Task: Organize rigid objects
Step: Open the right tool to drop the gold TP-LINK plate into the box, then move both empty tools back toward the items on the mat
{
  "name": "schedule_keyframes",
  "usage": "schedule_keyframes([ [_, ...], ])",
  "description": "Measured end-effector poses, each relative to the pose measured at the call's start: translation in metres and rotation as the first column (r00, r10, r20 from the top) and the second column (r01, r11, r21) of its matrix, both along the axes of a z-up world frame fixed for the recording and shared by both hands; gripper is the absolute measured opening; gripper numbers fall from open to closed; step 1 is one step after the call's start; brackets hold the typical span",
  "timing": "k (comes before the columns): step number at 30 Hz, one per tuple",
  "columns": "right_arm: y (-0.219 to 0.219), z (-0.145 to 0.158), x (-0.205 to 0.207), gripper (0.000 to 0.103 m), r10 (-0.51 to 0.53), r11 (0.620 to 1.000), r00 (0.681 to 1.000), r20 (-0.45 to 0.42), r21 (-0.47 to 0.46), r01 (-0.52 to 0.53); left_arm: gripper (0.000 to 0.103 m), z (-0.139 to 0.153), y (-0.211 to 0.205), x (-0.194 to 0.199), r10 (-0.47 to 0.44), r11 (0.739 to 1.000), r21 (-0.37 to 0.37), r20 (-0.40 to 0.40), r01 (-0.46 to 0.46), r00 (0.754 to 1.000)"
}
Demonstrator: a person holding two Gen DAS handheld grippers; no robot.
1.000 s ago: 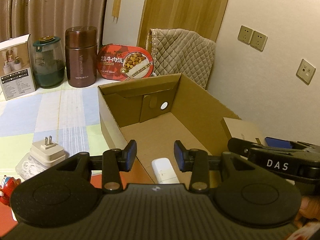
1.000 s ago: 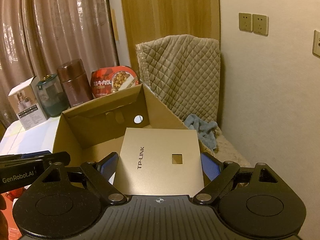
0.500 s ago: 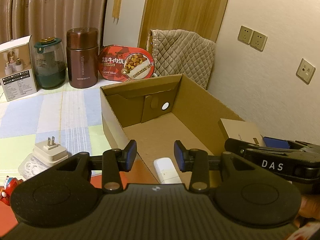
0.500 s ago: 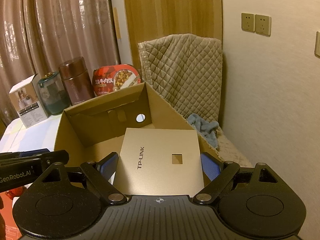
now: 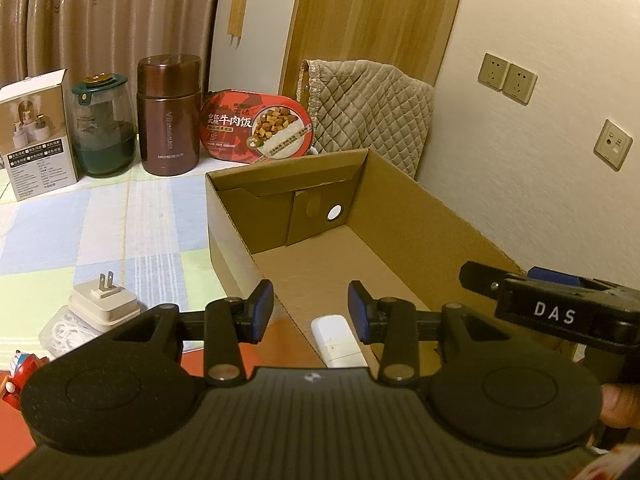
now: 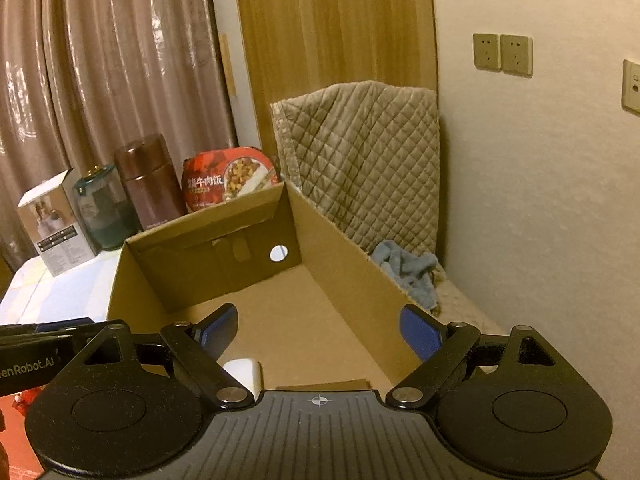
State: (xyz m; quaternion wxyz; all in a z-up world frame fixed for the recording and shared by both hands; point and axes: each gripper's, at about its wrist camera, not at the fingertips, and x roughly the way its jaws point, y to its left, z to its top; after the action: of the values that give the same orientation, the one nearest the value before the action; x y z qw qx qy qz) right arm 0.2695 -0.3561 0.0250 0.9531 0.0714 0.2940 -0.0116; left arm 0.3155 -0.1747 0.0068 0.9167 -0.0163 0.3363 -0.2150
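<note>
Gripper first: both of mine are empty. The left gripper has its jaws only a little apart, with nothing between the pads, and it sits over the near left wall of the cardboard box. The right gripper stands wide open over the inside of that box and holds nothing either. From the left wrist view I can see it beside me on the right, above the box's near right corner.

Just under my fingertips, a small white gadget lies flat on the box floor at the near end, so I count at least one piece as packed. A thin tan edge shows at the bottom of the right wrist view, but I cannot tell what it is. Otherwise the box floor is bare cardboard all the way to the far wall.

Most of the work seems to be left. On the bench to the left of the box, a white plug adapter rests on a small clear bag, and a red toy sits at the frame's edge. Along the far side stand a white carton, a glass jar and a brown flask, with a red meal tray leaning just behind the box. All of them are outside it. I judge the task to be at an early stage, and the plug adapter is the closest thing to my left gripper.
</note>
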Motion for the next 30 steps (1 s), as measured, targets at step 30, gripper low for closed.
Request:
schedule_keyframes([
  [30,0.003,0.003,-0.006,0.085,0.007,1.000,1.000,0.003,-0.011,-0.007,0.035,0.004,0.021,-0.006,0.013,1.000,0.011,0.017,-0.013,1.000],
])
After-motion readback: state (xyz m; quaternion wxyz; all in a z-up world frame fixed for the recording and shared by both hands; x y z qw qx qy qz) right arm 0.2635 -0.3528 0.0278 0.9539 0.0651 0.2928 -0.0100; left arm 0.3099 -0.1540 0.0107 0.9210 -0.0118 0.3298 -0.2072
